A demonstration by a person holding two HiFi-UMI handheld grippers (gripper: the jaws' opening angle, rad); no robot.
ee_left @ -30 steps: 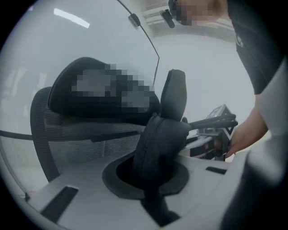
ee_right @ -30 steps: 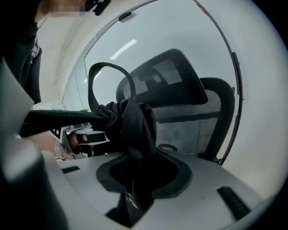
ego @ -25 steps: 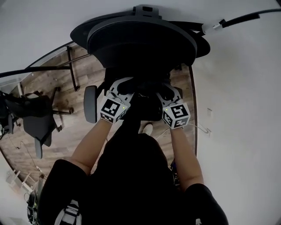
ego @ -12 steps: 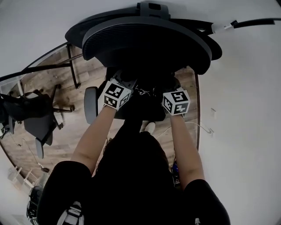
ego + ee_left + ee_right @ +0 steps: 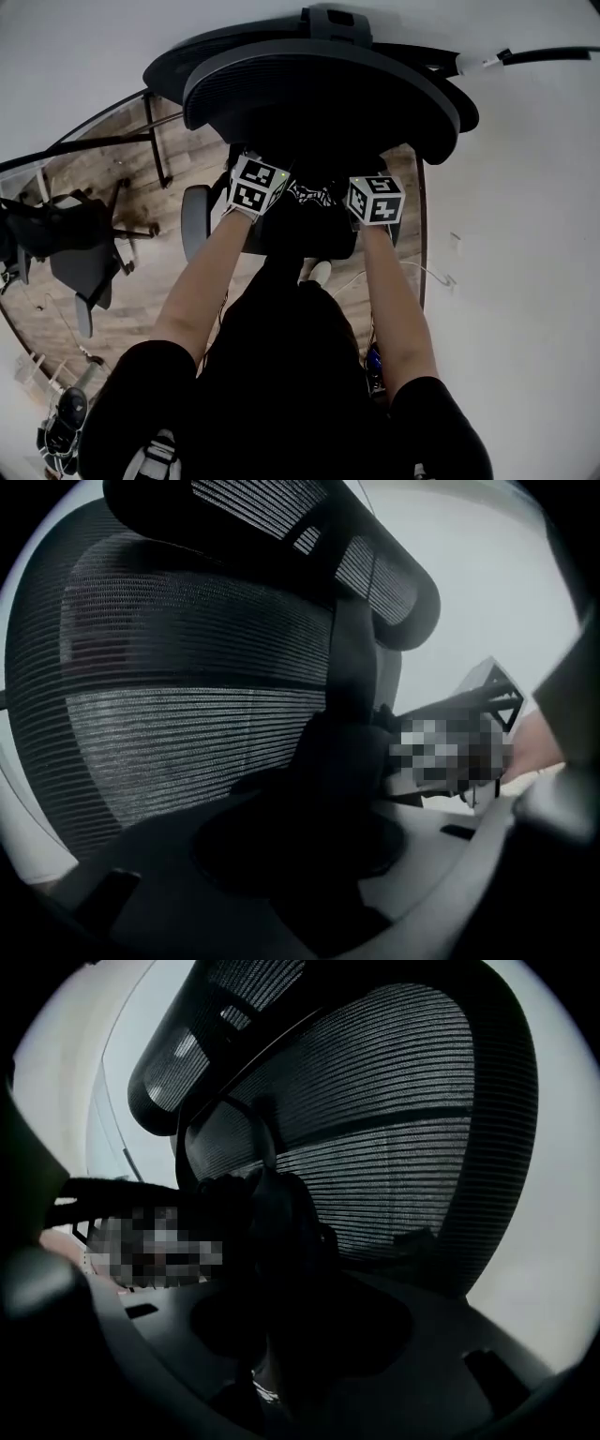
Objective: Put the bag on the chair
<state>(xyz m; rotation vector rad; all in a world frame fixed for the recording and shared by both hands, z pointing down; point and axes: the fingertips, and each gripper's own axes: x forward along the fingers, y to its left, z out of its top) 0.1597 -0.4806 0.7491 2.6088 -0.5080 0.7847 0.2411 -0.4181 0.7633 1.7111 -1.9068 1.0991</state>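
An office around me, mesh-backed office chair before me, second swivel chair on wood floor, white walls

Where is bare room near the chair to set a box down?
The wood floor left of the chair, between its armrest and the second chair, is bare. On the right, the strip between chair and wall is narrow, and a cable lies there. On the chair itself it is crowded: the bag takes the room.
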